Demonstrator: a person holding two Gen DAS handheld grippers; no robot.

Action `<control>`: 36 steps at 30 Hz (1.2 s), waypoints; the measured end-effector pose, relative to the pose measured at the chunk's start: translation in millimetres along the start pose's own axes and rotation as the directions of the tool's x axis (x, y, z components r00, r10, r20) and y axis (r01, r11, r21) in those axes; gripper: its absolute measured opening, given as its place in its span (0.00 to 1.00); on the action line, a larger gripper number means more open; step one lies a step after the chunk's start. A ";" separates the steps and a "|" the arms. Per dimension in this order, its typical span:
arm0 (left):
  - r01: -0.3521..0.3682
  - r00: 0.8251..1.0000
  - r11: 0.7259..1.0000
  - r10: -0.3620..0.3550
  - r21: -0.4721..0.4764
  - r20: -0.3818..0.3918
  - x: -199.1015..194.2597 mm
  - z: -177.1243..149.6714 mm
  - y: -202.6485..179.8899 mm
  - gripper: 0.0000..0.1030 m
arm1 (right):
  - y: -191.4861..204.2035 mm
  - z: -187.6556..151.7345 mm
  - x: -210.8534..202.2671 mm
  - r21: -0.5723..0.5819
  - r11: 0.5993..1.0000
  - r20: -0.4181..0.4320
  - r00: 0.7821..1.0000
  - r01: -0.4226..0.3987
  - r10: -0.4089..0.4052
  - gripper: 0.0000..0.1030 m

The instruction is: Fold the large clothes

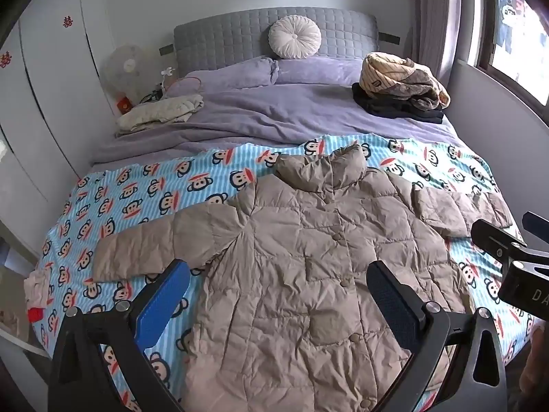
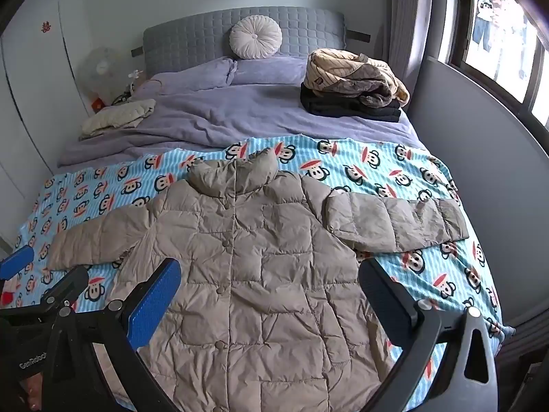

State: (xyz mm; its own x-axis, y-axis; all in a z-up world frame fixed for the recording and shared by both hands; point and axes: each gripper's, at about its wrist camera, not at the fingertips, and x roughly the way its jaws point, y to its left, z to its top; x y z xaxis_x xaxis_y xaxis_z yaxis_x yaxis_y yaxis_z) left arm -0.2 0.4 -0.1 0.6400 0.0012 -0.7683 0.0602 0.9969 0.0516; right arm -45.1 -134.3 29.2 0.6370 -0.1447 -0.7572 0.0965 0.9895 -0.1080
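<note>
A beige quilted puffer jacket (image 1: 308, 257) lies flat, front up and buttoned, on a blue monkey-print blanket (image 1: 137, 192) at the foot of the bed. Both sleeves are spread outward. It also shows in the right wrist view (image 2: 260, 257). My left gripper (image 1: 278, 274) is open and empty, held above the jacket's lower body. My right gripper (image 2: 271, 274) is open and empty, also above the jacket's lower body. The right gripper's body shows at the right edge of the left wrist view (image 1: 514, 257). The left gripper's blue finger (image 2: 17, 261) shows at the left edge of the right wrist view.
A stack of folded clothes (image 1: 401, 86) sits at the bed's far right. A cream garment (image 1: 161, 113) lies at the far left. Purple bedding (image 1: 274, 110), a round cushion (image 1: 295, 36) and a grey headboard are behind. A wall and window (image 2: 497, 34) run along the right.
</note>
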 end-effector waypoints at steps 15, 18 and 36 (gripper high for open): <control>0.010 1.000 1.000 -0.010 -0.002 0.011 0.0 -0.6 3.3 1.00 | 1.4 -0.2 -0.8 0.004 1.000 -0.001 1.000 -0.002 0.002 1.00; 0.009 1.000 1.000 -0.009 -0.006 0.009 -0.3 -3.0 14.1 1.00 | 0.9 -0.9 -1.7 0.001 1.000 -0.002 1.000 -0.005 0.005 1.00; 0.007 0.999 1.000 -0.007 -0.013 0.033 1.2 -5.0 19.0 1.00 | 4.3 -4.8 -4.2 -0.005 1.000 0.000 1.000 -0.008 0.008 1.00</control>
State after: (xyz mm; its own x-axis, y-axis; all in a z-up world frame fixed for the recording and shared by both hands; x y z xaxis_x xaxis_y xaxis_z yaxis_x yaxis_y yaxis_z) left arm -2.2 19.7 -3.2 0.6647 -0.0084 -0.7470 0.0552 0.9978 0.0380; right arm -51.0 -129.4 28.9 0.6376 -0.1364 -0.7582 0.0869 0.9907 -0.1051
